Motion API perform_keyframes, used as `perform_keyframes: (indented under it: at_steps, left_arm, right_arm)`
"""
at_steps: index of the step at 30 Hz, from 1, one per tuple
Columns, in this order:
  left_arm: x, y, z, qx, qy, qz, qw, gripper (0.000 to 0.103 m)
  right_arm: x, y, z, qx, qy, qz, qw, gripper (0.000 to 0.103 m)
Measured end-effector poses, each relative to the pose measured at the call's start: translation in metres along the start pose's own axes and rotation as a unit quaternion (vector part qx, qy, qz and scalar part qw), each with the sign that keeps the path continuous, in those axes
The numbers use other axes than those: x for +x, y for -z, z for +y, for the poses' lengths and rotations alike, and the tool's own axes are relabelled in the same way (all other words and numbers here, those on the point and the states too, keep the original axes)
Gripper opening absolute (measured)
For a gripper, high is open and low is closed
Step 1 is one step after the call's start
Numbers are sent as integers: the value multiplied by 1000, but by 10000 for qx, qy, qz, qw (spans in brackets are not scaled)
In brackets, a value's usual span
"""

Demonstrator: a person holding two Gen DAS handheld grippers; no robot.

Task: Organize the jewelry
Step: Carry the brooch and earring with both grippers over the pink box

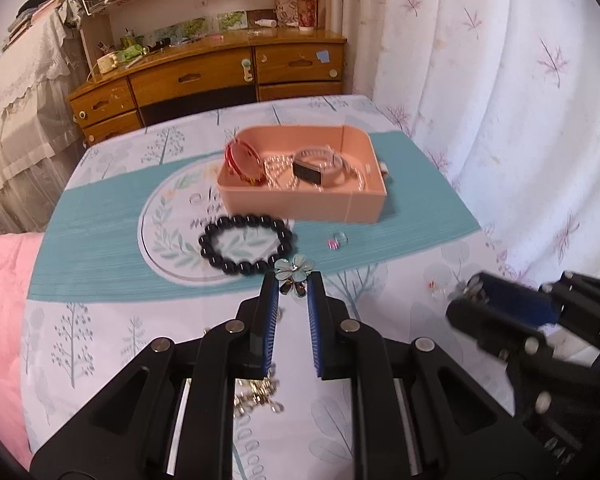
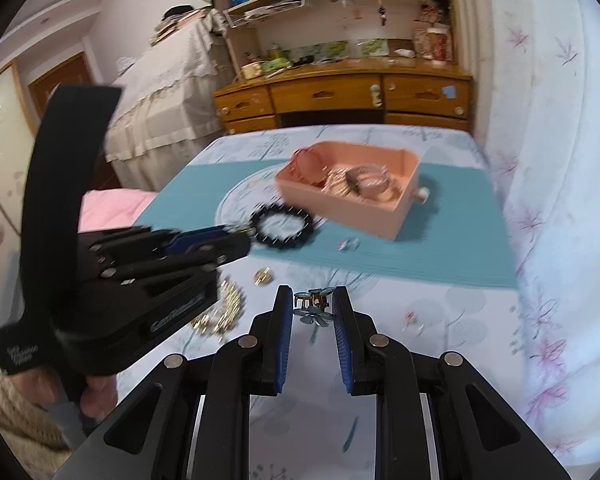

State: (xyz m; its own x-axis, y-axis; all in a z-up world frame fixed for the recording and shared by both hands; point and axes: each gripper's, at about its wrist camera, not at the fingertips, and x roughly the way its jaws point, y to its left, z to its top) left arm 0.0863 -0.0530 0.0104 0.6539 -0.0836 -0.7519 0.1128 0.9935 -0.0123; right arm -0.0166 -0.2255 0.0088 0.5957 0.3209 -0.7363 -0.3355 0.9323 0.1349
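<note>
Flower hair clips are the pieces in hand: the left hand-held gripper (image 1: 293,280) pinches a pale teal flower clip (image 1: 294,269) with glossy petals and dark drops beneath, and the right hand-held gripper (image 2: 313,307) is clenched on a second flower clip (image 2: 313,305) with a gold claw and blue-grey metallic petals, both held above the bed. Ahead, a round bracelet of glossy black beads (image 1: 245,249) lies on a ribbed teal mat (image 1: 100,240), near a salmon-pink rectangular plastic box (image 1: 300,200) that holds a red cord bangle (image 1: 242,162), pearl strands (image 1: 278,174) and a watch with a dark face (image 1: 310,171). Two tiny clear and pink cubes (image 1: 337,240) sit just in front of the box. The mat covers a white sheet printed with trees (image 1: 80,340); a wooden dresser (image 1: 204,76) and a leaf-patterned curtain (image 1: 480,100) stand behind. Only the right wrist view shows a gold coin-like piece (image 2: 263,276), the gold chain heap (image 2: 224,308) in full, and the person's hand (image 2: 88,392) on the left handle.
</note>
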Motion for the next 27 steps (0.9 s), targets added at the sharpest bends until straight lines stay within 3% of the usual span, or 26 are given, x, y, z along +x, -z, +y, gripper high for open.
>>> perform_keyframes:
  at_steps: [10,17,21,27]
  left_arm:
    - [6,-79,21,-95,-122,-223,9996,12]
    - [40,-135,38,-386,-49,-129,9992,12]
    - [75,-150,39,-459,58,121,9989,12]
    - [128,-142,32,-408,111,553,9976,12]
  right_arm:
    - [7,-88,-24,258,309,-244,9989,20]
    - [57,-150,-60,851,331,-135,9957,20]
    - [103,-163,-81,1147,220,299,9927,20]
    - [156,-151,-91,1345,108,818,9875,20]
